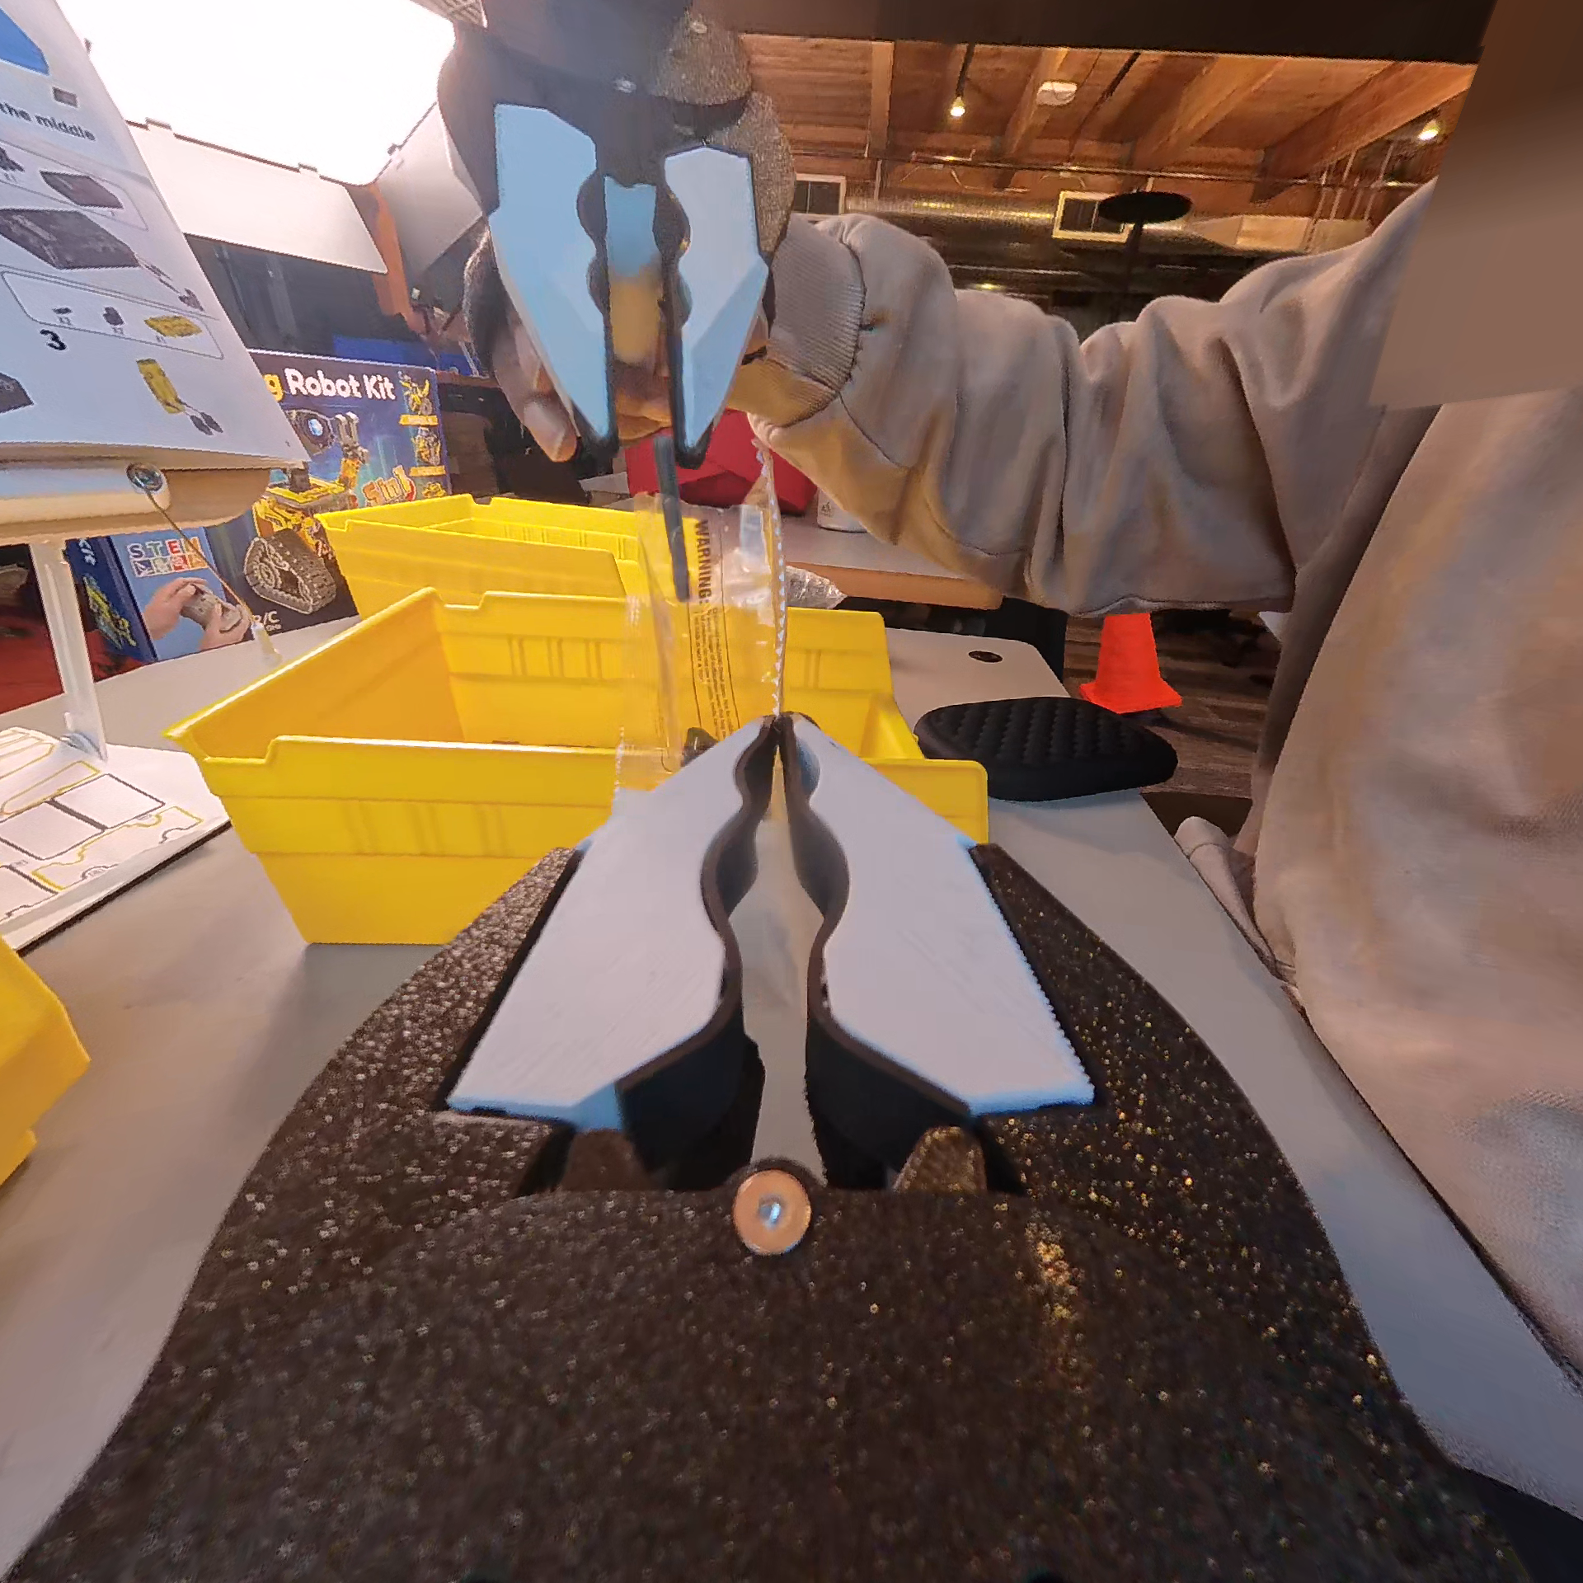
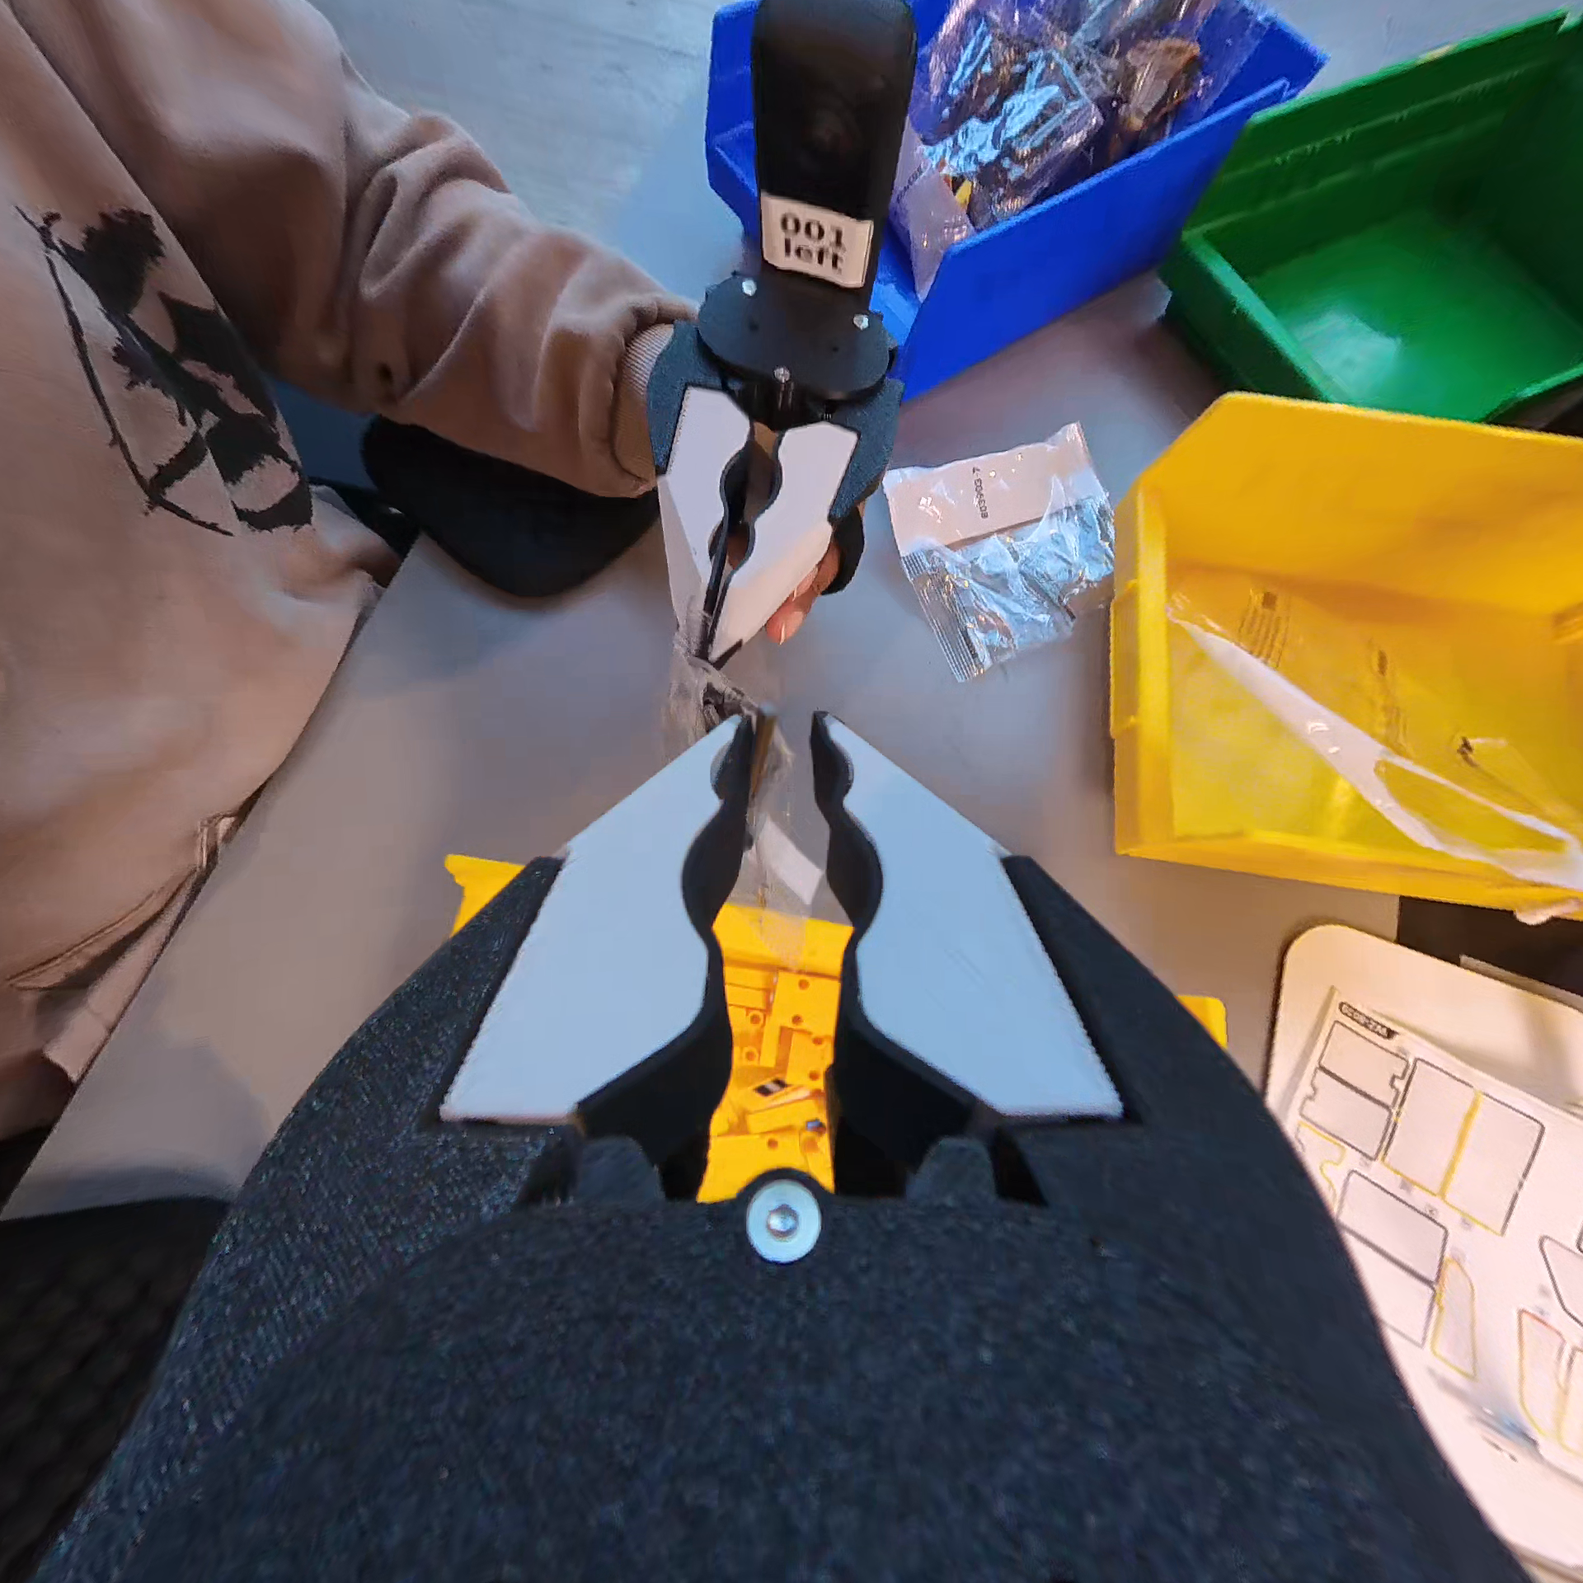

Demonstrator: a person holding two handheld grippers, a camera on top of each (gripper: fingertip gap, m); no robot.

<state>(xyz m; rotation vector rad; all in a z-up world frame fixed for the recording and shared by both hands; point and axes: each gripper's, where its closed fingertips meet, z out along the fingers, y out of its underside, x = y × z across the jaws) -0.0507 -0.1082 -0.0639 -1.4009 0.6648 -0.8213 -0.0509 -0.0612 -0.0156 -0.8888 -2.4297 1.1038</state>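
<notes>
Left wrist view: the left gripper point(image 1: 778, 724), with pale matte fingers wavy along their black inner edges, is closed at frame centre, its tips pinching the lower edge of a clear plastic bag point(image 1: 724, 617). The bag is thin, glossy film with a printed strip and one serrated edge. Its long axis runs up the frame to the right gripper point(image 1: 648, 445), which points down from the upper centre with its fingertips close together at the bag's top edge. A slim dark rod point(image 1: 675, 522) hangs from those tips, lying against the film. Behind and below the bag stand smooth yellow bins point(image 1: 360, 754) on a grey table point(image 1: 171, 1071); a black ribbed pad point(image 1: 1045, 745) lies at centre right.

Right wrist view: the right gripper point(image 2: 775, 719) shows a narrow gap between its tips. The dark rod point(image 2: 765, 745) and the bag's film point(image 2: 775, 822) lie against the inner face of its left finger, but a firm grip cannot be told from here. The bag point(image 2: 698, 685) is crumpled and runs up the frame to the left gripper point(image 2: 709, 651), clamped on its far end. A yellow bin point(image 2: 775, 1079) of small yellow parts shows between the near fingers. A sealed silvery packet point(image 2: 1002, 548) lies on the table at centre right, beside another yellow bin point(image 2: 1336, 505); a blue bin point(image 2: 1028, 257) and a green bin point(image 2: 1405, 317) sit at upper right.
</notes>
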